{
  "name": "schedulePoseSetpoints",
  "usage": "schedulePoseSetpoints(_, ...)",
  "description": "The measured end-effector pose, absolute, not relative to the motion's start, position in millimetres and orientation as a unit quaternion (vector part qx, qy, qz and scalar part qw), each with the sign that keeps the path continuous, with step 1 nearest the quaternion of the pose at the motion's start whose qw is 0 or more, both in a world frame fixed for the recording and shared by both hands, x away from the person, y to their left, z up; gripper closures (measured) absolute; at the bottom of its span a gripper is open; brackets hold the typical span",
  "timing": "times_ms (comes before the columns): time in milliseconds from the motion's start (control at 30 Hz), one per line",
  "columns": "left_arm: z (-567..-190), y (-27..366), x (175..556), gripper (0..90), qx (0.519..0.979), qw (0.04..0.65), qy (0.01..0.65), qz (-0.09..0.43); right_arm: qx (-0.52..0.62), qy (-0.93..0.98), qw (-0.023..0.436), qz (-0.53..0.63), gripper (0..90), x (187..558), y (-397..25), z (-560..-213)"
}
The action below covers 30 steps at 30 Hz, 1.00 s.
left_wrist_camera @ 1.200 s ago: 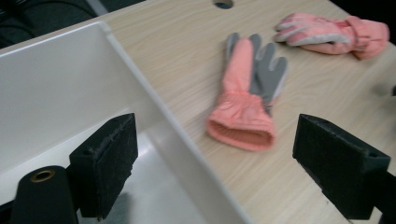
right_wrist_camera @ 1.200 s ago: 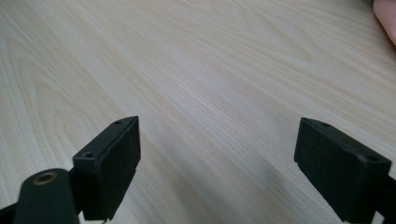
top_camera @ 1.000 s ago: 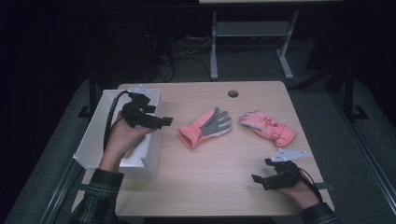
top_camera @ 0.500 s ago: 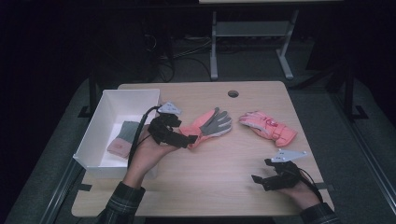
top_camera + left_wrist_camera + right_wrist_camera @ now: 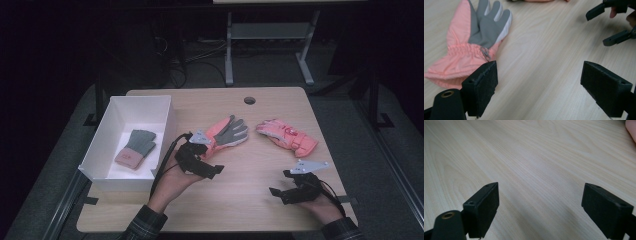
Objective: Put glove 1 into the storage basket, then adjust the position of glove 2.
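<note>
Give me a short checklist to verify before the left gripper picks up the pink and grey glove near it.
1. Left gripper open and holding nothing: ok.
2. Pink and grey glove lies flat on the table, nothing on top: ok.
3. Jaws placed around the glove's cuff: not ok, cuff lies beside one jaw.
4. White box has room next to the small glove: ok.
5. Right gripper away from the path: ok.
</note>
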<state>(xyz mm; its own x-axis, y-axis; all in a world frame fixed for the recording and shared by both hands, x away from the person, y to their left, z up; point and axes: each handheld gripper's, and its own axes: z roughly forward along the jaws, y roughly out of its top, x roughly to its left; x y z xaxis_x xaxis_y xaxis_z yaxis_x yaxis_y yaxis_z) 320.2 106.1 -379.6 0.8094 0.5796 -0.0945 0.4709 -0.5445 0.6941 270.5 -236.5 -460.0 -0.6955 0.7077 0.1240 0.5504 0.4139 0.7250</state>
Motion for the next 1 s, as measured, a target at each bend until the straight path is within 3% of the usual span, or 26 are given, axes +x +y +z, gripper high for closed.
schedulePoseSetpoints(167, -390, 104, 320, 14.4, 0.878, 0.367, 0.296, 0.076, 0.374, 0.836, 0.102, 0.388, 14.3, 270, -237, -460)
schedulePoseSetpoints(300, -399, 104, 325, 23.6, 0.877, 0.369, 0.297, 0.080, 0.373, 0.836, 0.103, 0.388, 14.3, 270, -236, -460)
schedulePoseSetpoints(333, -399, 105, 327, 33.6, 0.877, 0.369, 0.294, 0.085, 0.372, 0.837, 0.103, 0.388, 14.3, 270, -236, -460)
schedulePoseSetpoints(367, -401, 104, 330, 33.6, 0.875, 0.372, 0.297, 0.086, 0.372, 0.837, 0.103, 0.388, 14.3, 270, -236, -460)
schedulePoseSetpoints(400, -401, 104, 333, 39.7, 0.874, 0.373, 0.299, 0.087, 0.373, 0.837, 0.103, 0.388, 14.3, 270, -236, -460)
schedulePoseSetpoints(433, -402, 105, 338, 52.0, 0.873, 0.376, 0.299, 0.089, 0.373, 0.836, 0.103, 0.388, 14.3, 270, -236, -460)
schedulePoseSetpoints(633, -404, 103, 359, 88.1, 0.870, 0.374, 0.309, 0.086, 0.373, 0.836, 0.102, 0.389, 14.3, 270, -236, -460)
schedulePoseSetpoints(1000, -410, 93, 408, 89.7, 0.861, 0.363, 0.336, 0.119, 0.372, 0.836, 0.100, 0.390, 14.3, 270, -235, -460)
